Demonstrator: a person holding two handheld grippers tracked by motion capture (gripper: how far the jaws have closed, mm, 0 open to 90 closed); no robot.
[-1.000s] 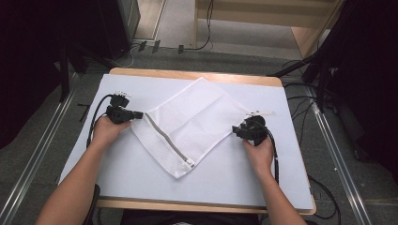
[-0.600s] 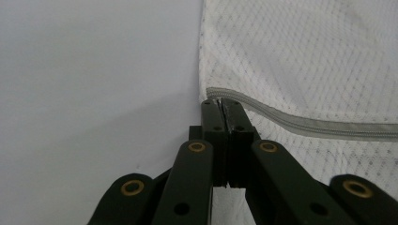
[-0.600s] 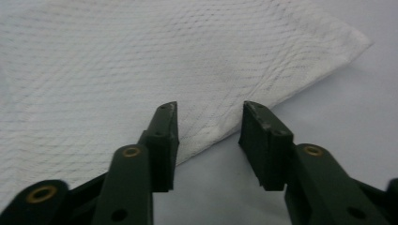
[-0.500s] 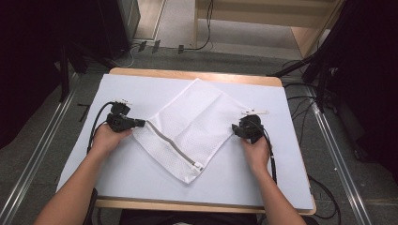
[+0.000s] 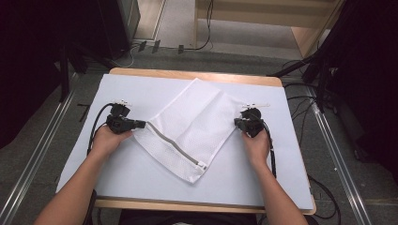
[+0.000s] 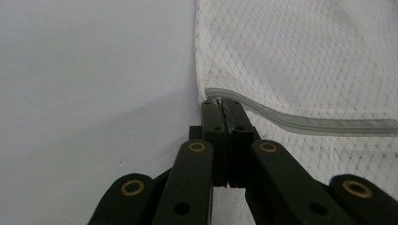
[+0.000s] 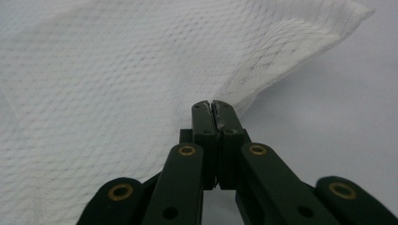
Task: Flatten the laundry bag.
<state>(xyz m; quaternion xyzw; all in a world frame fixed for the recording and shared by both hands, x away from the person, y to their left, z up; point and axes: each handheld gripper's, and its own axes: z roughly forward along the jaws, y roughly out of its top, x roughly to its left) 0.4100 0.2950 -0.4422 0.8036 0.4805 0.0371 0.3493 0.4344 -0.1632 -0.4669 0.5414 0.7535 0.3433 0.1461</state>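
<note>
A white mesh bag point(image 5: 187, 124) with a grey zipper point(image 5: 173, 145) lies as a diamond on the white table cover point(image 5: 141, 89). My left gripper point(image 5: 143, 124) is at the bag's left corner. Its jaws are shut on the mesh where the zipper point(image 6: 305, 123) ends, as the left gripper point(image 6: 224, 104) view shows. My right gripper point(image 5: 236, 123) is at the bag's right corner. Its jaws have just been closing and are now shut on the edge of the mesh point(image 7: 141, 93), with the fabric pinched at the tips of the right gripper point(image 7: 212, 105).
The zipper pull point(image 5: 201, 165) lies near the bag's near corner. The wooden table edge point(image 5: 197, 75) runs along the far side. Cables point(image 5: 300, 108) trail over the floor to the right, and metal rails point(image 5: 42, 154) flank the table.
The bag has shifted slightly toward the near edge and now lies stretched between the two grippers. Both hands have stayed about where they were.
</note>
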